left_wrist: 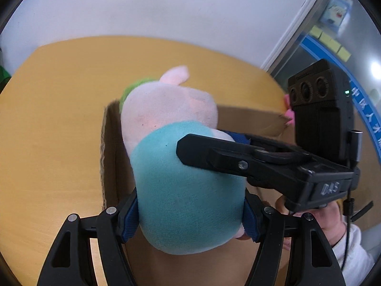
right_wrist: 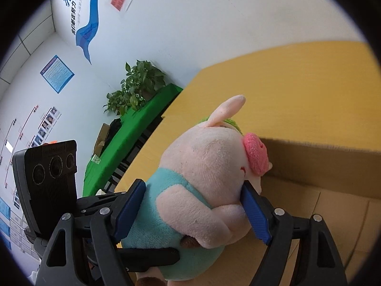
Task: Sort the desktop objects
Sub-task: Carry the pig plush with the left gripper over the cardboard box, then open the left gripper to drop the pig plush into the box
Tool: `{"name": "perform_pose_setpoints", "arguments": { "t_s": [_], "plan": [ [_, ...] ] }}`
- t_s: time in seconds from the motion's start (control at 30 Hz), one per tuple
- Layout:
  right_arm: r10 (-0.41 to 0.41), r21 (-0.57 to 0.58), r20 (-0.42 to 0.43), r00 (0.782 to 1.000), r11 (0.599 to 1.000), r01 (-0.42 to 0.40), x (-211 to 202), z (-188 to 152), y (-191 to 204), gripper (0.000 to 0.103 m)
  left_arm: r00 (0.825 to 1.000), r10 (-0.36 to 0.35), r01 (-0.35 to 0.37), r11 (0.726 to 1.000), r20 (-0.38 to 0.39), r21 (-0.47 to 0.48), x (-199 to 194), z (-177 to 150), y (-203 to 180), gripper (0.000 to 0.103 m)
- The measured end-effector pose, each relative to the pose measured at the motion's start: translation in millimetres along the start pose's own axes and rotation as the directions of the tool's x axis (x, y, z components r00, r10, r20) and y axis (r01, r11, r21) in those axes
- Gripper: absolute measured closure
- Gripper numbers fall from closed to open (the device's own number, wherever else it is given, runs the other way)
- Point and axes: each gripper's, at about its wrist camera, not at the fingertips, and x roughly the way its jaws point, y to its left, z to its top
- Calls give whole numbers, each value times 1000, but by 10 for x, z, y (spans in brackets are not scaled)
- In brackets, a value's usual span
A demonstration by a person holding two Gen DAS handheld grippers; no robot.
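The surface (left_wrist: 59,109) is a yellow-orange wood-grain top with a rounded far edge, set against a white wall. Directly on it stands an open brown cardboard box (left_wrist: 109,157), its corrugated near-left wall showing at about nine o'clock from the middle of the left wrist view. In the right wrist view the same surface (right_wrist: 297,90) fills the one to three o'clock area, with the box's (right_wrist: 321,169) far wall and floor at four o'clock.

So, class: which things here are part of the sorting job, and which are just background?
In the job:
- plush pig
- cardboard box
- left gripper
- right gripper

Background:
- plant
- green cloth
- wall posters
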Motion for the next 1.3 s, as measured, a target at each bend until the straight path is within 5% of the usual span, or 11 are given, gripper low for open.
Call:
{"name": "perform_pose_setpoints", "arguments": {
  "t_s": [0.37, 0.83, 1.03, 1.3],
  "plan": [
    [34, -26, -57, 998, 999, -36, 251, -191, -4, 24, 987, 140, -140, 990, -79, 1, 60, -168, 37, 23],
    [-19, 71, -126, 992, 997, 28, 306, -212, 22, 21, 979, 170, -165, 985, 116, -56, -883, -635, -39, 21],
    [-89, 3, -46, 995, 996, 89, -253, -115, 413, 20, 968, 192, -182, 981, 164, -71, -1369, -924, -149, 20],
    [-186, -211, 148, 971, 954, 214, -1718, -463, 1348, 15, 959, 137, -132, 991, 250, -37, -1712, -1280, -516, 20]
  ]
}}
